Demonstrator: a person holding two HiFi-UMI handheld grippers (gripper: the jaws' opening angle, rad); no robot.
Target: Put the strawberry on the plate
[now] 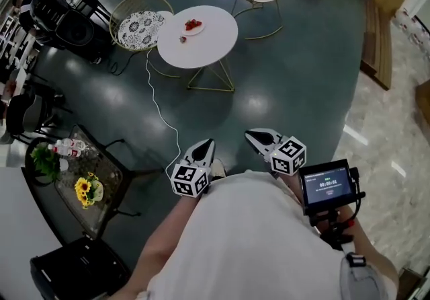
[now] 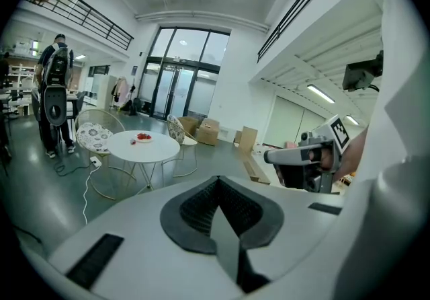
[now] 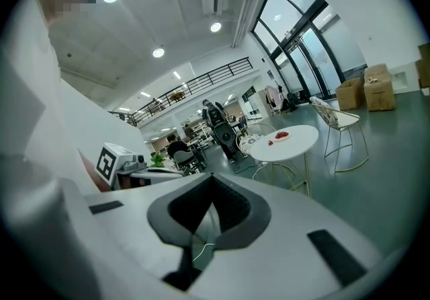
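We are standing far from the round white surface (image 1: 215, 43) in the upper middle. The strawberry (image 1: 183, 39) is lying there, just beside the plate (image 1: 201, 29). Our left hand-held gripper (image 1: 203, 147) and right hand-held gripper (image 1: 254, 137) are pressed together, holding nothing. Next, we think, comes walking closer. The strawberry is looking tiny and blurry.

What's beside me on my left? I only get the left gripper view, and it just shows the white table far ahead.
Observer: A dark side table with yellow flowers on it.
Operator: Is my right gripper holding something?
Observer: No, the right gripper is shut and empty.
Operator: Is a strawberry off the plate?
Observer: Yes, one strawberry lies on the white table, just on your side of the plate.
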